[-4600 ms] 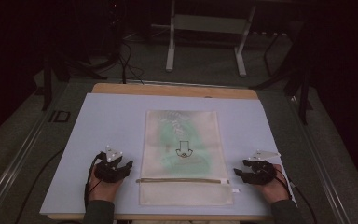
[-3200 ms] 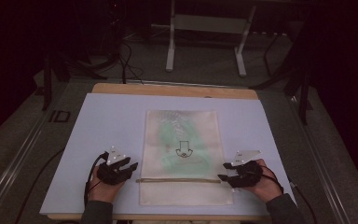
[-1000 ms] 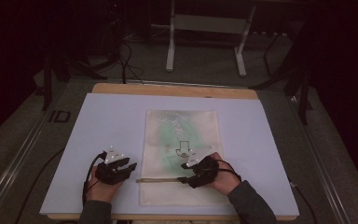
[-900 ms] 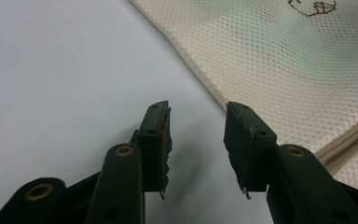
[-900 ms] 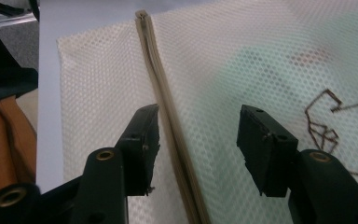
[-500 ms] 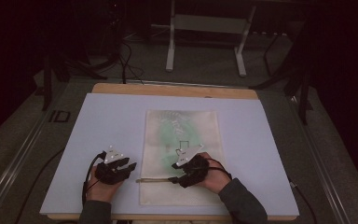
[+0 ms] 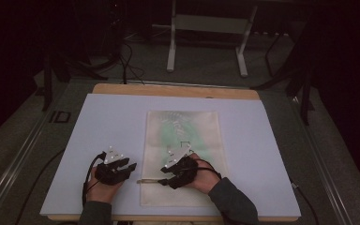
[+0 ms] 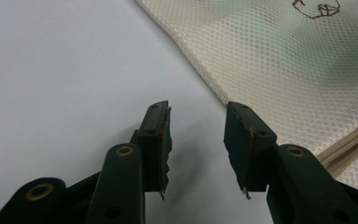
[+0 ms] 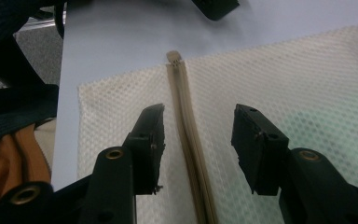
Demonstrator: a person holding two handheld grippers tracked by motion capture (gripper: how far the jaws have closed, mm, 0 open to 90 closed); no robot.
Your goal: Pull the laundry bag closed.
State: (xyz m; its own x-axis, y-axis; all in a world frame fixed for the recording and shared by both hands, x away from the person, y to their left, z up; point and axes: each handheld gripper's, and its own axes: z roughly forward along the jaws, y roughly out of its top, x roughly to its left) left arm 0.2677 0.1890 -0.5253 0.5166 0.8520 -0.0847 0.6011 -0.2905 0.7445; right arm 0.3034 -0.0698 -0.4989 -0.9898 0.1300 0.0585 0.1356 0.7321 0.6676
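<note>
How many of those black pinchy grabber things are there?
2. The left gripper rests on the table just beside the mesh bag. The right gripper is over the bag, its open jaws on either side of the zipper.

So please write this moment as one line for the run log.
right gripper: open, jaws just closing, astride zipper of mesh bag | left gripper: open, on table

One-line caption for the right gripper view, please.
Open right gripper straddles the zipper of a white mesh bag on the table.
</note>
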